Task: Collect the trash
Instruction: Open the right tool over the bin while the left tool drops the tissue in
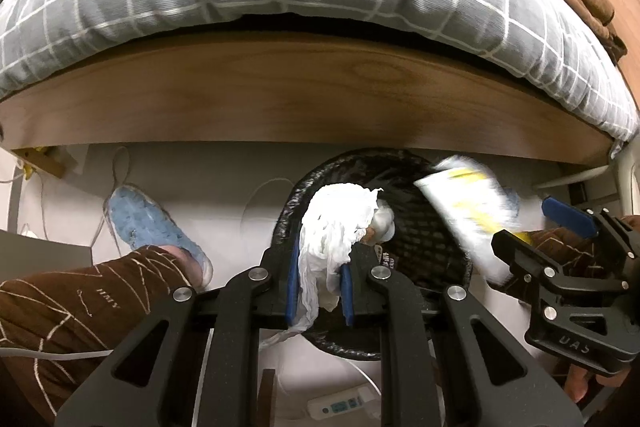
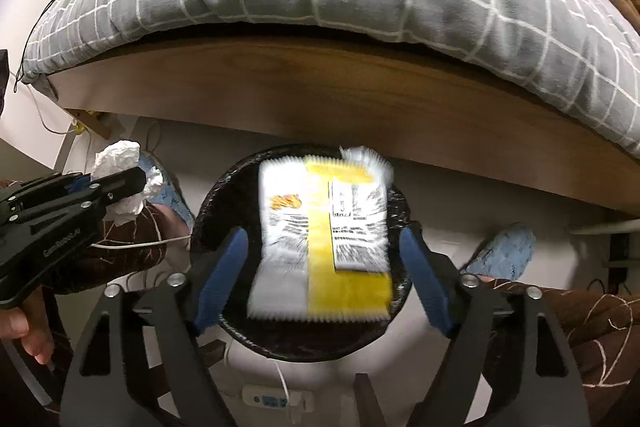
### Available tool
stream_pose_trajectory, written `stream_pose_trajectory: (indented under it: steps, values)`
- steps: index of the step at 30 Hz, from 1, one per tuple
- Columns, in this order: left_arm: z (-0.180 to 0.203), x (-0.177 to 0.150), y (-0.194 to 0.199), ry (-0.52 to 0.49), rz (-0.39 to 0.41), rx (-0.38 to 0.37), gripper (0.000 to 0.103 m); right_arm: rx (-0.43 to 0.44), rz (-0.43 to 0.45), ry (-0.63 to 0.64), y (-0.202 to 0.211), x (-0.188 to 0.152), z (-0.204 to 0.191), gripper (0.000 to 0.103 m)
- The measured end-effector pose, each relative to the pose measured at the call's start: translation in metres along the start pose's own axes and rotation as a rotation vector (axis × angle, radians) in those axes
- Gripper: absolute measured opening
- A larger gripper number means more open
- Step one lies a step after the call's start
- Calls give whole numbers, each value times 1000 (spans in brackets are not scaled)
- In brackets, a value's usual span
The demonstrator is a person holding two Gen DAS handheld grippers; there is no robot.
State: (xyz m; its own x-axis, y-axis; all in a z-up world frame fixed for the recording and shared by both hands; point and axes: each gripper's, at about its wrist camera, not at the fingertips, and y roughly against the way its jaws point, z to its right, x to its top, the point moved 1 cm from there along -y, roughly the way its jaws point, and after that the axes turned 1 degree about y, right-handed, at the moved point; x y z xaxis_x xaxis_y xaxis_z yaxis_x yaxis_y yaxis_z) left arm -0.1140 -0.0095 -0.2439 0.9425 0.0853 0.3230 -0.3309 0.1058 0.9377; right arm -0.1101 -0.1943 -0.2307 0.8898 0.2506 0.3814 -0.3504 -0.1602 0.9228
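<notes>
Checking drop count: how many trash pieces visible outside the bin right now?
2: crumpled tissue clamped in left gripper; blurred yellow-white wrapper between right gripper's open fingers, above bin. Contents inside unclear.

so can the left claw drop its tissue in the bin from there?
Probably yes: left claw holds the tissue right over the bin, nothing between them.

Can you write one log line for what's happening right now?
left gripper: shut on tissue | right gripper: open | wrapper: blurred, between open fingers, over bin | bin: beside bed
</notes>
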Motion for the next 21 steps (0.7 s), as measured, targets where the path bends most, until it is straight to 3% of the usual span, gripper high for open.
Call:
stream_pose_trajectory:
  steps: [8, 21]
  values:
    - [27, 3, -3, -49, -8, -30, 16, -61, 40, -36, 8, -5, 24, 93]
    - [58, 0, 2, -103, -2, -74, 16, -98, 100, -145, 29, -15, 73, 95]
